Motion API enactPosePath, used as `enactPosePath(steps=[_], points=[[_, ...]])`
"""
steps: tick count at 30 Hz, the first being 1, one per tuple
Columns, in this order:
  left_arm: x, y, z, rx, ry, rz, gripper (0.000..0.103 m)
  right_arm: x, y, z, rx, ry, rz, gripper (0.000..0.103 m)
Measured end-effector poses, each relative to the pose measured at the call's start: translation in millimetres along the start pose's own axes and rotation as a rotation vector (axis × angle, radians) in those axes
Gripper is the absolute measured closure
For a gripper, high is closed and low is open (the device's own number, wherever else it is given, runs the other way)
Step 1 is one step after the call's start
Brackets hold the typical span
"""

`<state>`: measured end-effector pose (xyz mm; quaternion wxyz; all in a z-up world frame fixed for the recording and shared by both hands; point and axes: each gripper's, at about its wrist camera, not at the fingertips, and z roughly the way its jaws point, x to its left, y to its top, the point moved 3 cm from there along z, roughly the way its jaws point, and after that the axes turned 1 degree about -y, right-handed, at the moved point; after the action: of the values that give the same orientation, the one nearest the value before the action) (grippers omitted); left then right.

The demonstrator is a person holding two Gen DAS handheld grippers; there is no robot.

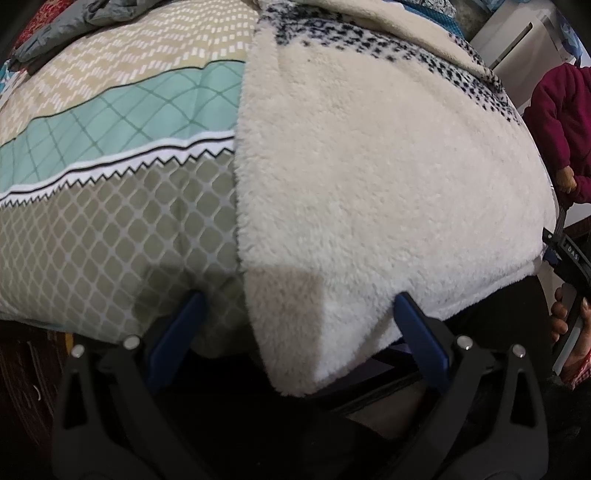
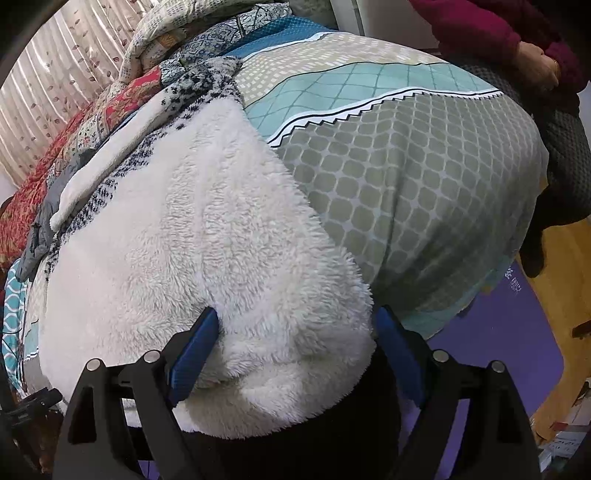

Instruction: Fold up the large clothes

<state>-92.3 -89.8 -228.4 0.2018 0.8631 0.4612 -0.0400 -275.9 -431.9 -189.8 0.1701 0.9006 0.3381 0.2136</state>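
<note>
A large cream fleece garment with black speckled bands lies spread on the patterned bed cover. Its near left corner hangs over the bed's edge between the blue fingers of my left gripper, whose jaws stand wide and do not press on it. In the right wrist view the fleece garment bulges over the edge at its near right corner. My right gripper straddles that corner with its jaws wide. Its left finger touches the pile, and its right finger stands beside the cloth.
A person in a maroon sleeve stands at the far side of the bed cover. Folded quilts and clothes pile up at the back by a curtain. A purple mat covers the floor below.
</note>
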Motion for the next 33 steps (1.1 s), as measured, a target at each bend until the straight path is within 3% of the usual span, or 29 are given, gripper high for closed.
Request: enactPosePath(steps=[7, 9, 13, 15, 17, 18, 19, 21, 25, 30, 33], points=[[5, -8, -34, -0.027, -0.084, 0.037, 0.012, -15, 10, -32, -0.040, 0.151, -0.052, 0.019], [12, -13, -33, -0.019, -0.109, 0.031, 0.012, -17, 13, -33, -0.011, 0.187, -0.103, 0.019], [16, -18, -15, 0.020, -0.127, 0.016, 0.012, -20, 16, -11, 0.069, 0.151, -0.152, 0.019], [13, -16, -3, 0.045, -0.151, 0.005, 0.012, -17, 15, -3, 0.109, 0.214, -0.133, 0.019], [10, -16, 4, 0.066, -0.157, 0.007, 0.034, -10, 13, 3, 0.150, 0.291, -0.139, 0.022], [10, -18, 10, 0.107, -0.175, 0.006, 0.067, -5, 10, 3, 0.179, 0.337, -0.143, 0.039], [13, -23, 13, 0.152, -0.196, -0.005, 0.091, -2, 9, 2, 0.198, 0.358, -0.155, 0.064], [12, -30, 9, 0.187, -0.243, -0.004, 0.092, 5, 4, -10, 0.212, 0.376, -0.226, 0.083], [12, -29, -25, 0.138, -0.332, 0.014, 0.093, 7, 3, -35, 0.228, 0.430, -0.272, 0.087], [31, 13, -73, -0.011, -0.591, -0.181, 0.093, 21, 43, -70, 0.128, 0.626, -0.215, 0.087], [47, 61, -93, -0.142, -0.636, -0.279, 0.093, 40, 91, -72, 0.042, 0.670, -0.178, 0.087]])
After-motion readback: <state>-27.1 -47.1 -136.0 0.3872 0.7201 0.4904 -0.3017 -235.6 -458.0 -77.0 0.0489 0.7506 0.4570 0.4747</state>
